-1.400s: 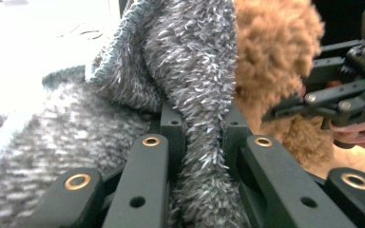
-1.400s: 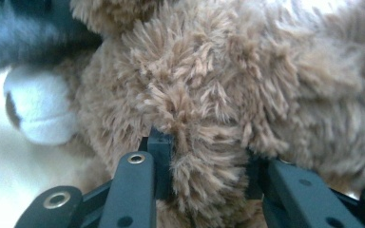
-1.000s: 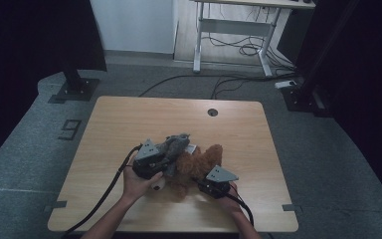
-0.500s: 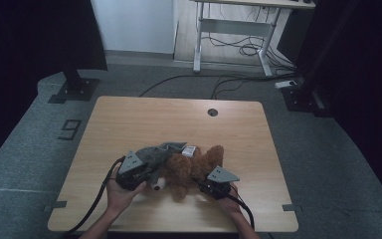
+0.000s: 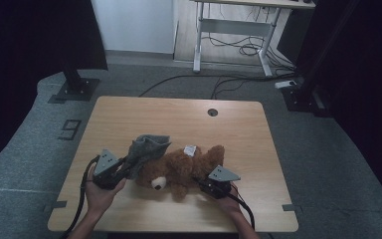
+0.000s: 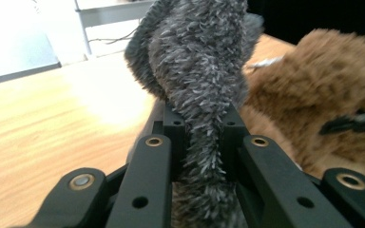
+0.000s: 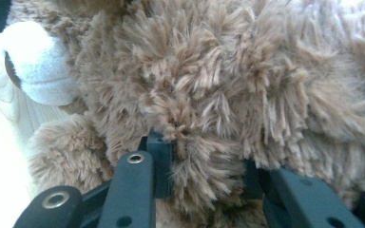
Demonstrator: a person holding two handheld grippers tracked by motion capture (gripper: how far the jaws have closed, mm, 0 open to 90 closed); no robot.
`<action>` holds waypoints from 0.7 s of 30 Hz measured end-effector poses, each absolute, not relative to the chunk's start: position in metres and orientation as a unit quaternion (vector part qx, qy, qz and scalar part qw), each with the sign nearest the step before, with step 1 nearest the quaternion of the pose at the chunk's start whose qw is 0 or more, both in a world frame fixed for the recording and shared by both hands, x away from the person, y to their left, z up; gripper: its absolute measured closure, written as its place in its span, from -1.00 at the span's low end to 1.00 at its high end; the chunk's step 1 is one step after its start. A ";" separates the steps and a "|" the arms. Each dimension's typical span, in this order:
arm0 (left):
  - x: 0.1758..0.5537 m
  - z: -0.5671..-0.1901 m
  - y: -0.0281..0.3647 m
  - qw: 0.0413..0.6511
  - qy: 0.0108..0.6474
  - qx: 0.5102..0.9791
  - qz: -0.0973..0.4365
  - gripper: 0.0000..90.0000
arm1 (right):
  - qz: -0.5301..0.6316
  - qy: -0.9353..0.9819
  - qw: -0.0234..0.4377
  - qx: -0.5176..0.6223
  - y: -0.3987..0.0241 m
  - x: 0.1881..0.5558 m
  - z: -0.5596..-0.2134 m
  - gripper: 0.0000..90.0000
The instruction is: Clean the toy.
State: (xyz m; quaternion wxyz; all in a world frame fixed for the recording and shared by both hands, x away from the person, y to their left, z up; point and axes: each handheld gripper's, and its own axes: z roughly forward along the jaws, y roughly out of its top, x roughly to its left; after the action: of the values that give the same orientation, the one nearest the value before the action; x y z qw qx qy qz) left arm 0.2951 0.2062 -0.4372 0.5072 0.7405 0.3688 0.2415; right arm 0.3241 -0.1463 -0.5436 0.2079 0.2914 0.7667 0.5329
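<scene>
We keep the left hand-held gripper [image 5: 122,169] clamped on the soft grey fleece garment [image 5: 146,149], left of centre, and the right hand-held gripper [image 5: 206,185] pinching the brown teddy bear [image 5: 179,169]; both seem light, limp, best gripped by bunched pile.

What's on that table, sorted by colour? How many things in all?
Brown: 1, the teddy bear
Grey: 1, the fuzzy cloth
Black: 2, the left gripper shut on the cloth and the right gripper shut on the bear
Total: 4
</scene>
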 end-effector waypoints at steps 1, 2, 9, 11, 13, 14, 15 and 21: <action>0.295 -0.434 0.201 0.512 0.362 0.742 0.238 0.76 | 0.533 0.767 0.207 0.292 -0.146 0.324 -0.544 0.46; 0.296 -0.431 0.193 0.514 0.354 0.744 0.236 0.76 | 0.533 0.766 0.207 0.292 -0.146 0.325 -0.544 0.46; 0.314 -0.424 0.130 0.509 0.312 0.776 0.205 0.76 | 0.533 0.766 0.210 0.292 -0.146 0.324 -0.544 0.46; 0.321 -0.432 0.116 0.494 0.309 0.790 0.193 0.76 | 0.533 0.766 0.209 0.293 -0.146 0.324 -0.544 0.45; 0.326 -0.442 0.110 0.478 0.310 0.800 0.187 0.76 | 0.533 0.766 0.207 0.294 -0.147 0.324 -0.544 0.45; 0.326 -0.446 0.110 0.472 0.311 0.803 0.189 0.76 | 0.533 0.766 0.207 0.294 -0.147 0.324 -0.544 0.45; 0.326 -0.447 0.111 0.468 0.311 0.805 0.191 0.76 | 0.534 0.765 0.205 0.295 -0.147 0.324 -0.544 0.45; 0.327 -0.449 0.131 0.447 0.325 0.808 0.206 0.76 | 0.534 0.766 0.205 0.294 -0.147 0.325 -0.544 0.45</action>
State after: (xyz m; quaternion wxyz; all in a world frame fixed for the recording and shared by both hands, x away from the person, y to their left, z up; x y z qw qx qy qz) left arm 0.3270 0.1312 -0.4494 0.4466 0.8076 0.3253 0.2064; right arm 0.3246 -0.1472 -0.5441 0.2054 0.2941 0.7656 0.5339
